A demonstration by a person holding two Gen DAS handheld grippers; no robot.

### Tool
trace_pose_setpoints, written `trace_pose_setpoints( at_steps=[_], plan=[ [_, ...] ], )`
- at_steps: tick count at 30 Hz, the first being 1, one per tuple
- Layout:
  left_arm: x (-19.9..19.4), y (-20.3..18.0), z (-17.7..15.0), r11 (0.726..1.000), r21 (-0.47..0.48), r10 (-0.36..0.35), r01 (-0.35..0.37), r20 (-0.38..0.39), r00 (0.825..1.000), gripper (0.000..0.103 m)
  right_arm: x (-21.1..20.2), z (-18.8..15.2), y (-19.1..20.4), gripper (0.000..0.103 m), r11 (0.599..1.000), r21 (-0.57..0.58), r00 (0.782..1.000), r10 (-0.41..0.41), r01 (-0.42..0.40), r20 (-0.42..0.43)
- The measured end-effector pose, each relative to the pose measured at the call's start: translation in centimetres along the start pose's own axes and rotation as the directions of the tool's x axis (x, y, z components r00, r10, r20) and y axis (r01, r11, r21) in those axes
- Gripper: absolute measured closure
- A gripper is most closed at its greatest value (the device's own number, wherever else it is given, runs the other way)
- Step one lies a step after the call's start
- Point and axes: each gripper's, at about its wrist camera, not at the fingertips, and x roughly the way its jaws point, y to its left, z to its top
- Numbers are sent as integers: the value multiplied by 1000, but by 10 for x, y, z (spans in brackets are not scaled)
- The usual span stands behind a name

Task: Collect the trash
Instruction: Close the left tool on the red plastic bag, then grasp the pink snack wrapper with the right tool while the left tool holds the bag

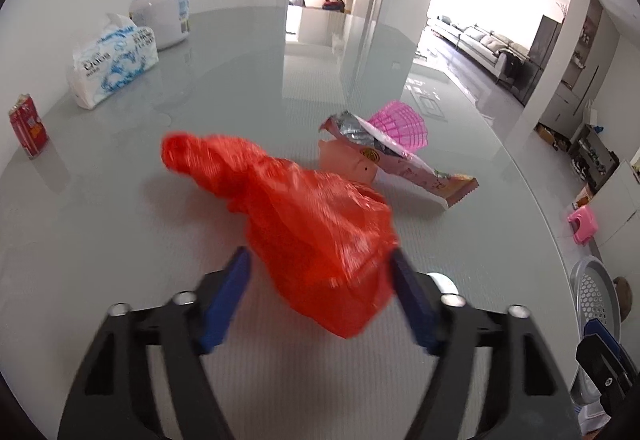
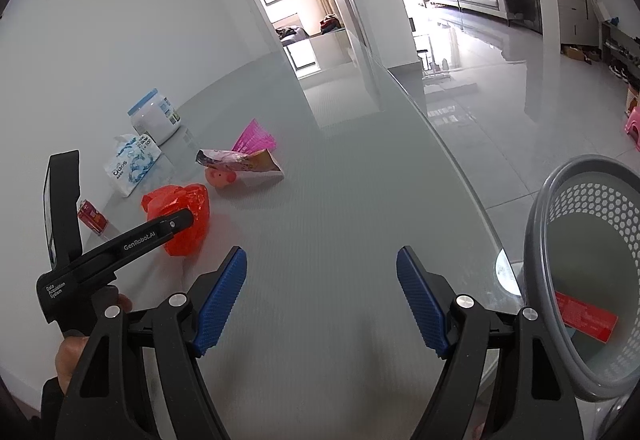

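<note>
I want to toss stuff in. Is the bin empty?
Not empty. The right wrist view shows a red wrapper lying at the bottom of the gray bin.

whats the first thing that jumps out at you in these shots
The crumpled red plastic bag on the glass table dominates, sitting between the open jaws of the left gripper. Just beyond it lies a pink snack wrapper over a small pink pig toy. At the table's right edge, beside the open right gripper, is a grey perforated basket.
</note>
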Motion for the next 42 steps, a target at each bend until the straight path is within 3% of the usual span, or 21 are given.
trace_pose_setpoints(
  at_steps=[2, 6, 7, 13, 19, 28, 37, 40, 42],
  plan=[
    [4, 3, -1, 1000, -2, -17, 17, -16, 1000, 55, 6, 3, 3, 29, 1000, -7, 1000, 0, 0, -6],
    [0, 9, -1, 999, 18, -30, 30, -8, 1000, 82, 20, 11, 14, 29, 999, -44, 1000, 3, -4, -14],
    [-3, 12, -1, 999, 21, -29, 29, 0, 1000, 83, 23, 13, 18, 29, 998, -56, 1000, 5, -6, -15],
    [-25, 35, 2, 999, 28, 25, -28, 94, 995, 84, 51, 31, 46, 29, 988, -155, 1000, 15, -18, -17],
    [-35, 54, 0, 997, 12, 75, -78, 157, 985, 84, 78, 49, 80, 29, 957, -288, 1000, -22, 22, 2],
    [-40, 56, 0, 999, 27, 28, -33, 168, 985, 84, 129, 66, 109, 29, 908, -414, 997, -80, 62, -25],
    [-39, 59, -1, 1000, 13, -22, 20, 143, 990, 84, 153, 65, 120, 29, 857, -492, 985, -171, 154, 11],
    [-40, 58, -2, 1000, 14, -30, 28, 140, 990, 84, 157, 66, 125, 39, 851, -499, 984, -177, 163, 18],
    [-40, 58, -3, 999, 12, -33, 31, 141, 989, 84, 160, 66, 127, 56, 846, -507, 983, -185, 163, 7]
  ],
)
